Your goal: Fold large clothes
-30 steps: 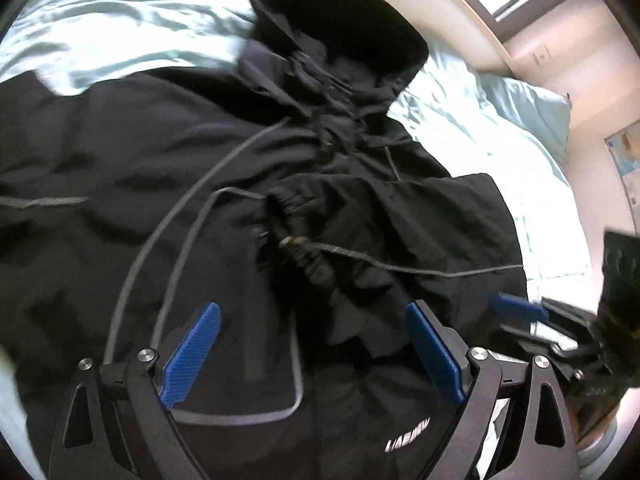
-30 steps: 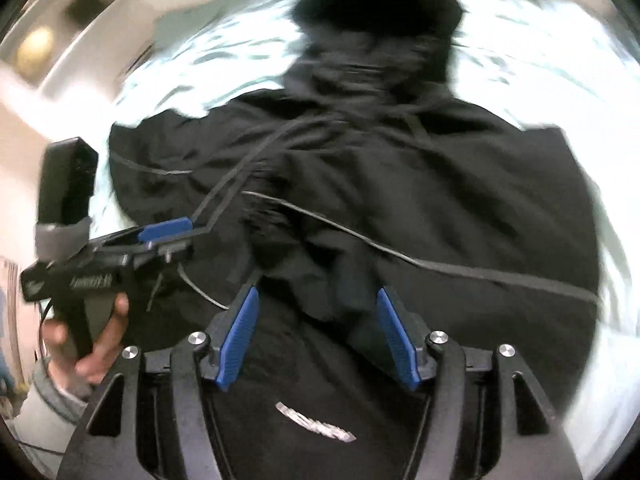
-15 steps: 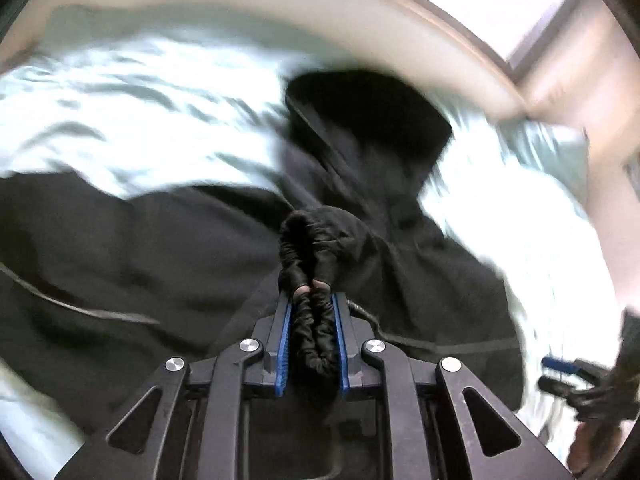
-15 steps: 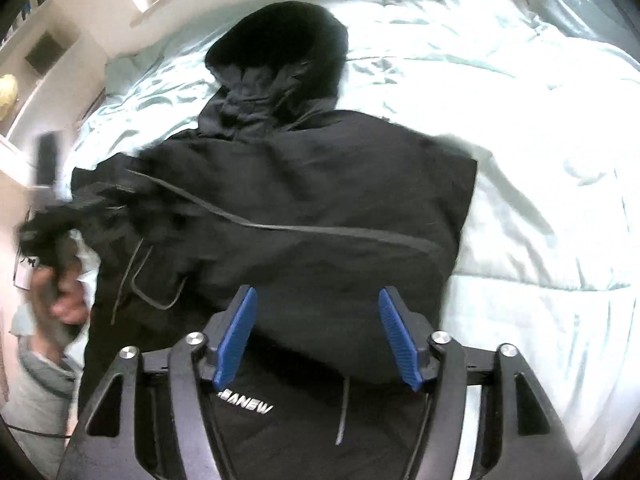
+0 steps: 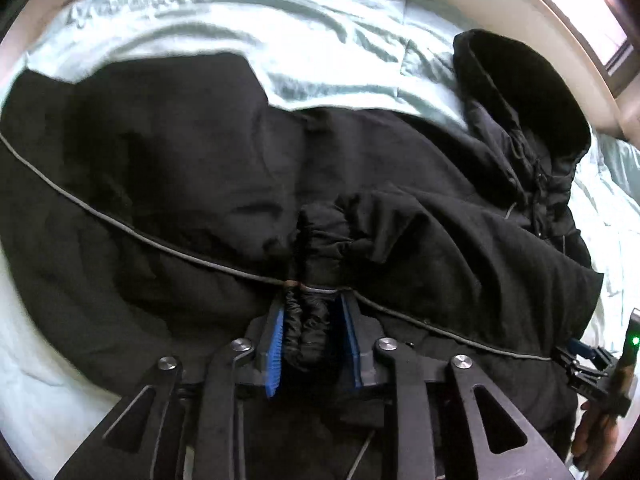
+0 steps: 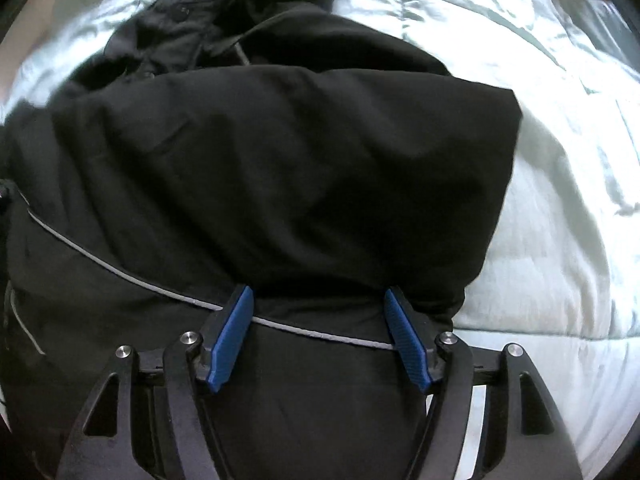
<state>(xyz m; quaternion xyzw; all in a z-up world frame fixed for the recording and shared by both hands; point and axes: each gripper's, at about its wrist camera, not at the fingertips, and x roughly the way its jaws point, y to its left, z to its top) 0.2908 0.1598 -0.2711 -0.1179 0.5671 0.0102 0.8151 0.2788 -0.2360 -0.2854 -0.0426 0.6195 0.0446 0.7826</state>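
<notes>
A large black hooded jacket (image 5: 168, 168) lies spread on a pale green bed; its hood (image 5: 520, 92) points to the upper right. My left gripper (image 5: 312, 312) is shut on the jacket's elastic sleeve cuff (image 5: 320, 232), held over the jacket's body. A thin grey piping line (image 5: 120, 216) crosses the fabric. In the right wrist view the jacket (image 6: 280, 160) fills the frame, and my right gripper (image 6: 320, 304) is open, its blue pads straddling a folded edge of the fabric without pinching it.
Pale green bedding (image 5: 280, 28) surrounds the jacket, and shows at the right of the right wrist view (image 6: 560, 200). A beige bed frame (image 5: 540, 32) curves along the far side. The right hand-held gripper (image 5: 592, 364) shows at the left view's lower right edge.
My left gripper closed on the sleeve cuff and carried it across the jacket's body. My right gripper stayed open and moved closer to the jacket's folded right edge.
</notes>
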